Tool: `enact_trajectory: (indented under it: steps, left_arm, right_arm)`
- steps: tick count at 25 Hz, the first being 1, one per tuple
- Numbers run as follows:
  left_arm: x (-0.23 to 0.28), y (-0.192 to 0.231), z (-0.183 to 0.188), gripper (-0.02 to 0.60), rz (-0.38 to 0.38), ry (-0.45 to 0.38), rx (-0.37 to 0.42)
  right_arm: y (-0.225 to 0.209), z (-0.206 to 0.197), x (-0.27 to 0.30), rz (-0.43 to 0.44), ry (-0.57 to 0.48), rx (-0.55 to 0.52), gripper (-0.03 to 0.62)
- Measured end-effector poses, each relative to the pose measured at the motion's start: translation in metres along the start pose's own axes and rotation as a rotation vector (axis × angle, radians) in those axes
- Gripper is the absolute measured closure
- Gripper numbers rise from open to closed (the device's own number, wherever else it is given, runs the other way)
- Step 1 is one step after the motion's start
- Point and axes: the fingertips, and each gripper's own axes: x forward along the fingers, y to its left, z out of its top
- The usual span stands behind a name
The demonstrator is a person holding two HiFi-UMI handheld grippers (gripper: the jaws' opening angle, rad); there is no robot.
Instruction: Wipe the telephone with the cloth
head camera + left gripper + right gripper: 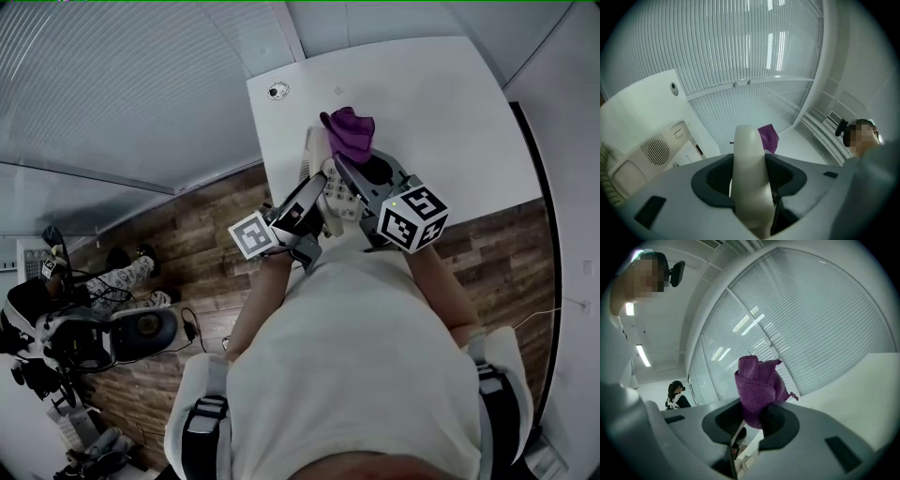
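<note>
Left gripper (751, 172) clamped on a cream handset (747, 147), fingers closed against its two sides. Handset standing up between them, curving away toward the window blinds (740, 51). Lower left of it, lying on the white table (431, 94): the telephone (654, 157), cream like the handset, with a round speaker grille and a small rectangular window next to that. Hard to say whether handset and telephone touch anywhere, the gripper's own body covering the spot.

Right gripper (752, 422) shut on a purple cloth (757, 383), fingers pinching its lower part. The rest bunched into a lump sticking out past the fingertips, one loose corner trailing to the right. Not touching the telephone, as far as the gripper views show.

From the head view, both grippers close together, side by side over the near edge of the table. Telephone mostly hidden beneath them, only a strip of cream casing and some keys showing. Cloth at the far end of the pair, over the telephone's far side. In the left gripper view, the same purple lump just behind the handset's tip and slightly to its right.

Elsewhere: a small round fitting (278, 91) near the table's far left corner, well apart from the telephone. A wooden floor (187, 230) to the left of the table. A second person (675, 397) standing far back in the room.
</note>
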Motion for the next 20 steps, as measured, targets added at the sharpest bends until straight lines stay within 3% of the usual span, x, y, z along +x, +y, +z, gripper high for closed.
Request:
enact_trajectory:
  steps: [20]
  left_arm:
    - [-0.011,-0.004,0.003,0.359,-0.018,-0.049,-0.034]
  right_arm:
    - [0.032,-0.040,-0.007,0.097,0.102,0.051,0.503]
